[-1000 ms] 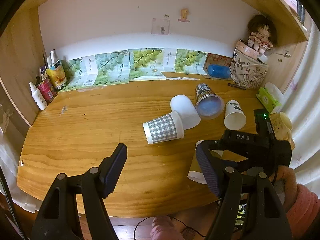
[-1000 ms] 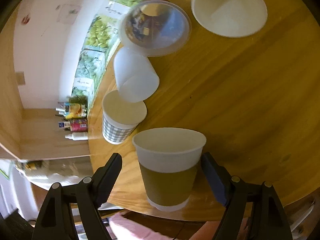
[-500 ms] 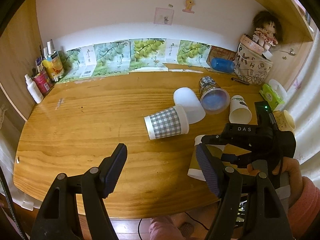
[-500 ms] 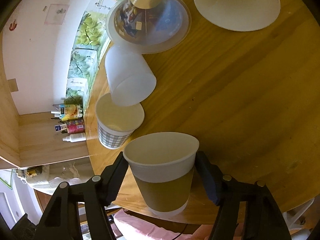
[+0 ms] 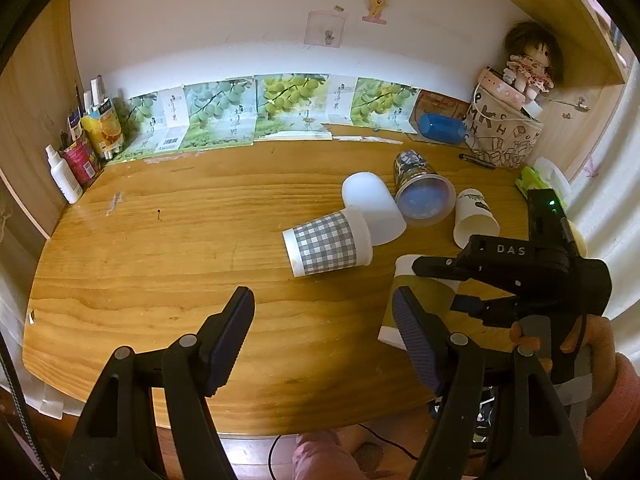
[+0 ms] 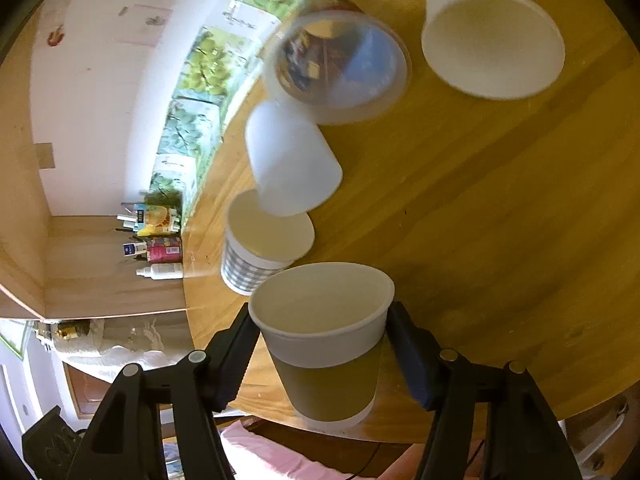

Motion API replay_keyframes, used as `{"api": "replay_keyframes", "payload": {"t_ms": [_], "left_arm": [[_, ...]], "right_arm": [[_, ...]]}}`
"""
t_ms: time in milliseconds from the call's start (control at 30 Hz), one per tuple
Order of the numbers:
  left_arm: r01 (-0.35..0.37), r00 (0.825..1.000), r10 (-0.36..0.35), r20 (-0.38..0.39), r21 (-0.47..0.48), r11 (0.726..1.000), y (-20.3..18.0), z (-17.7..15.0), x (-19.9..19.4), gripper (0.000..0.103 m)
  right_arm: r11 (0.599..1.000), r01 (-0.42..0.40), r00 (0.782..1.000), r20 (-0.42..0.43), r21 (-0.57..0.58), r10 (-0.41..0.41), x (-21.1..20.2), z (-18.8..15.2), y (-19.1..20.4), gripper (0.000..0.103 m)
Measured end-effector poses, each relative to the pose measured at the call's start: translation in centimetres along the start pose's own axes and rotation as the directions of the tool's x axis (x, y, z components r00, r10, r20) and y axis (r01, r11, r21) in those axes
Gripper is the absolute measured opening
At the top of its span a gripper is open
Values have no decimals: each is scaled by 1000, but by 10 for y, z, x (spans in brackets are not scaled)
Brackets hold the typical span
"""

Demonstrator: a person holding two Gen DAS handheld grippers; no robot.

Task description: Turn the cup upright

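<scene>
A paper cup with a brown sleeve and white rim (image 6: 326, 344) sits between the fingers of my right gripper (image 6: 320, 354), which is shut on its sides; its mouth faces away from the camera. In the left wrist view the same cup (image 5: 420, 300) lies near the table's front right, partly hidden by my left finger and the right gripper (image 5: 520, 268). My left gripper (image 5: 320, 336) is open and empty above the front of the table.
On the wooden table (image 5: 160, 240) lie a grey checked cup (image 5: 326, 242), a frosted white cup (image 5: 370, 206), a clear printed cup (image 5: 422, 196) and a white paper cup (image 5: 474, 220). Bottles (image 5: 80, 148) stand at back left, a bag with a doll (image 5: 508, 132) at back right.
My right gripper has closed from open onto the brown-sleeved cup and has tilted with it. My left gripper has stayed open and drifted slightly.
</scene>
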State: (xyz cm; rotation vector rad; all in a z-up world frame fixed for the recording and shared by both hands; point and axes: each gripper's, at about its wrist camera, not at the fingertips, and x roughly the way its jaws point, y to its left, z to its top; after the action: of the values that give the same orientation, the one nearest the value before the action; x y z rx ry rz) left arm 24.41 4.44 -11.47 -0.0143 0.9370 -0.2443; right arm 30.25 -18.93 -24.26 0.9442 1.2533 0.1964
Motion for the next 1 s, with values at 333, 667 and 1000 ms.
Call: {"api": "replay_keyframes", "payload": {"t_ms": [333,667,1000], "left_arm": [[-6,1000,6,11,9,1000,-11,-12,-13,75],[-12,1000,11,-3,-72,997,5,-28,-25,75],[-78,997,76,-29,-104,992,19,-49,-38,75]], "right_arm": [[981,66,983,179,-183,-33,-34,-9,21,64],[875,231,900,435,-425,-26,-54,-38,43,64],[739,390,760,645,-550,79,-52,-80,45,64]]}}
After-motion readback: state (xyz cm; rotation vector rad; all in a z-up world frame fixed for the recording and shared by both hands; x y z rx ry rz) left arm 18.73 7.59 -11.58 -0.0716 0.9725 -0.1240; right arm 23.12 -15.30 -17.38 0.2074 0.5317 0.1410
